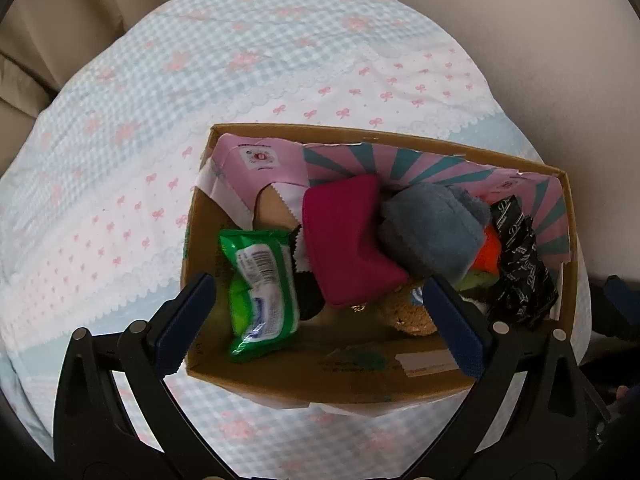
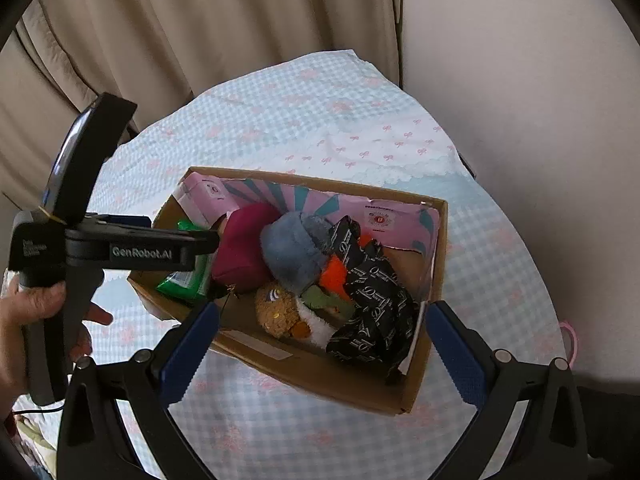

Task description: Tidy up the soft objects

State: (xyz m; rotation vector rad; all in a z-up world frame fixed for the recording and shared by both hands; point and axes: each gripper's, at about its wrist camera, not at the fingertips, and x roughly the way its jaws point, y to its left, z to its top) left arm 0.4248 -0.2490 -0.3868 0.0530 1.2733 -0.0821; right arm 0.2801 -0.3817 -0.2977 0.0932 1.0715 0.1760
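Note:
A cardboard box [image 1: 360,384] [image 2: 320,380] stands on the checked cloth, lined with pink and teal paper. Inside lie a green wipes pack [image 1: 260,288] [image 2: 182,282], a magenta pouch [image 1: 344,240] [image 2: 244,248], a grey-blue plush [image 1: 432,232] [image 2: 292,252], a brown plush [image 1: 412,316] [image 2: 278,312], an orange piece [image 2: 336,276] and a black printed bag [image 1: 524,272] [image 2: 372,300]. My left gripper [image 1: 320,320] hangs open over the box's near-left part, nothing between its pads. My right gripper [image 2: 324,348] is open above the box's near edge, also holding nothing.
The pale blue checked cloth [image 1: 160,100] with pink bows covers the surface around the box. Beige curtains [image 2: 200,20] hang behind, and a plain wall [image 2: 520,80] is at the right. A hand [image 2: 36,308] holds the left gripper [image 2: 208,242] at the box's left side.

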